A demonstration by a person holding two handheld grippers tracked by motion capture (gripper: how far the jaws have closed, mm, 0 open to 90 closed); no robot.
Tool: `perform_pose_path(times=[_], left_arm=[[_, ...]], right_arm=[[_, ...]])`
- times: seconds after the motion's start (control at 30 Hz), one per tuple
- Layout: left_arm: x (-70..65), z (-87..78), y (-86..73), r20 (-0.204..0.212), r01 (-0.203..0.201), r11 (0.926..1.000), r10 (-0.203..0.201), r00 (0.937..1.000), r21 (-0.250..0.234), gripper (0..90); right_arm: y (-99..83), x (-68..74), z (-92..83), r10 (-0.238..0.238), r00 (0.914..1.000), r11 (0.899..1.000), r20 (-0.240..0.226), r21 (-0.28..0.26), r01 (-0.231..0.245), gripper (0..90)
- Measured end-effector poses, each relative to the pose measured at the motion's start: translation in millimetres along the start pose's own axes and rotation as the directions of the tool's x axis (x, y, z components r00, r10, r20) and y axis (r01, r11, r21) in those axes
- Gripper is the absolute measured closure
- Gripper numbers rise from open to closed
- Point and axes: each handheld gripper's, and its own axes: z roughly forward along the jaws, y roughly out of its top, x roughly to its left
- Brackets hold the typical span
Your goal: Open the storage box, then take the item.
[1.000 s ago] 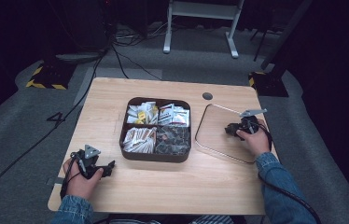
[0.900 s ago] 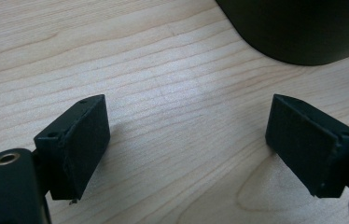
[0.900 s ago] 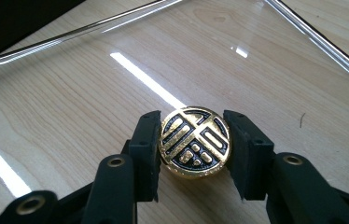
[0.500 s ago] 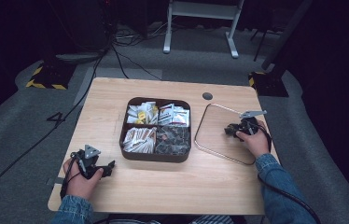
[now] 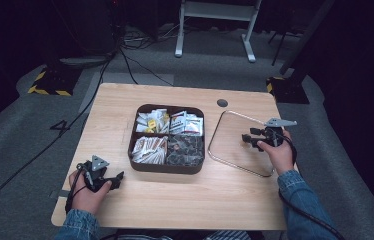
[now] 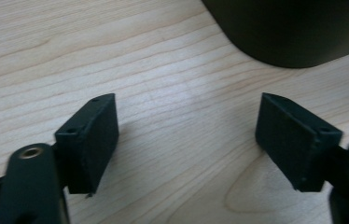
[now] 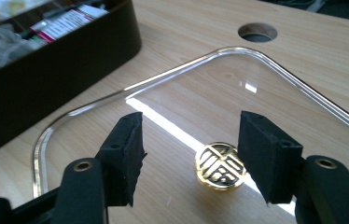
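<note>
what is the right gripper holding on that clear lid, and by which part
Nothing. The right gripper has just been opening; its fingers stand apart from the gold knob of the clear lid.

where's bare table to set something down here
Free: the near strip of the table between the left tongs and the right sleeve, and the far-left corner. Crowded: the middle, with the compartment box and the clear lid.

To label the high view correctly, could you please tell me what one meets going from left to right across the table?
Left gripper → brown compartment box of packets → clear glass lid lying flat → right gripper, open over the lid.
</note>
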Motion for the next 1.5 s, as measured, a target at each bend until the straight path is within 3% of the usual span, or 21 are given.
perform_pose_path(times=[0.13, 0.27, 0.33, 0.5, 0.63, 0.77, 0.9, 1.2, 1.3, 1.5], left_arm=[[-3.8, -3.6, 4.1, 0.015, -0.014, 0.9999, 0.014, 0.9998, 0.002, 23.1], [-7.7, -12.0, 9.7, 0.04, -0.02, 0.9994, 0.021, 0.999, -0.027, 20.7], [-9.6, -14.5, 12.7, 0.047, -0.021, 0.9991, 0.022, 0.9986, -0.037, 19.6], [-15.2, -24.6, 23.8, 0.061, -0.025, 0.9968, 0.03, 0.9977, -0.076, 20.8], [-16.9, -33.7, 35.3, 0.064, 0.01, 0.9932, -0.003, 0.998, -0.116, 25.1], [-16.4, -41.4, 48.0, 0.095, 0.06, 0.9853, -0.045, 0.9944, -0.16, 30.5], [-17.2, -38.1, 59.5, 0.093, 0.058, 0.98, -0.04, 0.9948, -0.191, 33.5], [-39.2, -19.3, 88.5, 0.092, -0.04, 0.985, 0.056, 0.9942, -0.168, 44.9], [-46.9, -16.4, 91.0, 0.083, -0.075, 0.9852, 0.089, 0.9926, -0.154, 45.3], [-51.8, -7.1, 91.2, 0.048, -0.102, 0.9887, 0.107, 0.993, -0.11, 41.2]], right_arm=[[-6.3, 10.7, -9.8, 0.017, 0.9995, 0.999, -0.027, -0.046, -0.019, 40.1], [-17.3, 21.1, -15.2, 0.04, 0.9984, 0.995, -0.04, -0.086, -0.044, 39.6], [-19.1, 24.8, -14.3, 0.032, 0.9985, 0.997, -0.045, -0.063, -0.034, 39.2], [-17.6, 32.9, -17.4, 0.009, 0.9988, 0.997, -0.048, -0.073, -0.012, 38.8], [-18.7, 40.2, -19.2, -0.014, 0.9986, 0.998, -0.051, -0.065, 0.011, 38.7], [-23.5, 44.8, -23.8, -0.015, 0.9988, 0.998, -0.046, -0.061, 0.012, 38.7], [-30.3, 46.4, -31.9, -0.013, 0.9995, 0.998, -0.028, -0.057, 0.011, 38.7], [-43.1, 44.0, -46.4, 0.004, 1.0, 0.998, 0.004, -0.056, -0.003, 38.7], [-44.0, 44.2, -50.2, 0.004, 1.0, 0.998, 0.006, -0.063, -0.003, 38.6], [-45.4, 46.1, -49.8, 0.004, 1.0, 0.998, 0.0, -0.062, -0.004, 38.4]])
